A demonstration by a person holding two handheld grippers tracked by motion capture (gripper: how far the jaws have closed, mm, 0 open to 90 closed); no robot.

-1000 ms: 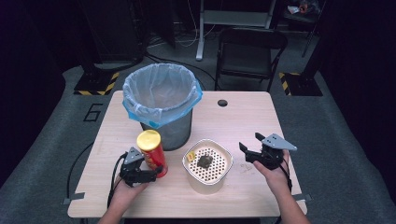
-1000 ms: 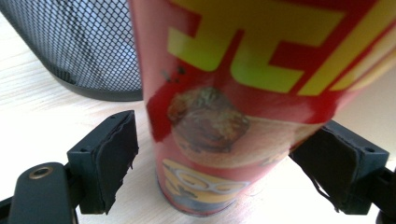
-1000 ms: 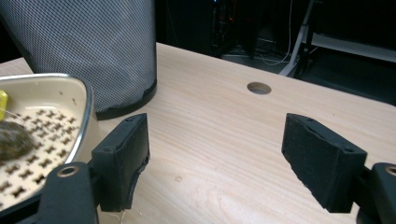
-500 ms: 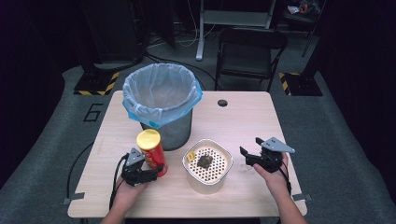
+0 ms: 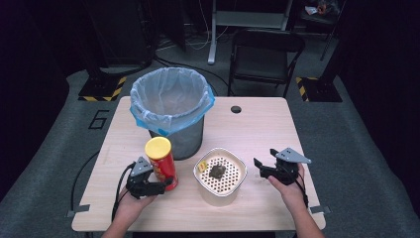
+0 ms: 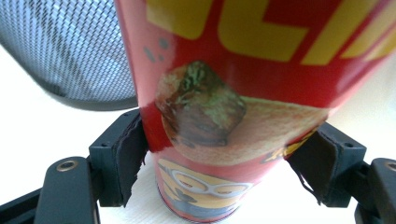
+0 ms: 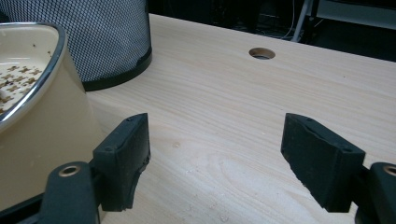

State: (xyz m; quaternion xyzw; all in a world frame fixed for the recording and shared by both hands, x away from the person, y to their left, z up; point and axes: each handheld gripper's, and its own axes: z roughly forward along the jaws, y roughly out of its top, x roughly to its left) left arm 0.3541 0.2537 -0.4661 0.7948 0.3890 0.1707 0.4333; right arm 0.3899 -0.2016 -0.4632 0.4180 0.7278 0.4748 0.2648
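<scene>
Left gripper view brings out what the high view cannot: the left gripper's (image 5: 157, 187) fingers (image 6: 125, 154) press both sides of the red chip can (image 6: 243, 93), low on its printed label, with the mesh trash bin (image 6: 65, 51) just behind. High view places that upright can (image 5: 161, 162) near the table's (image 5: 257, 124) front-left corner, just in front of the bag-lined bin (image 5: 171, 111) and beside the cream strainer tub (image 5: 220, 174), the left hand low behind it. Right gripper (image 5: 262, 167), held level near the front-right edge and pointing at the tub, has its fingers (image 7: 123, 158) wide apart over bare wood, holding nothing.
</scene>
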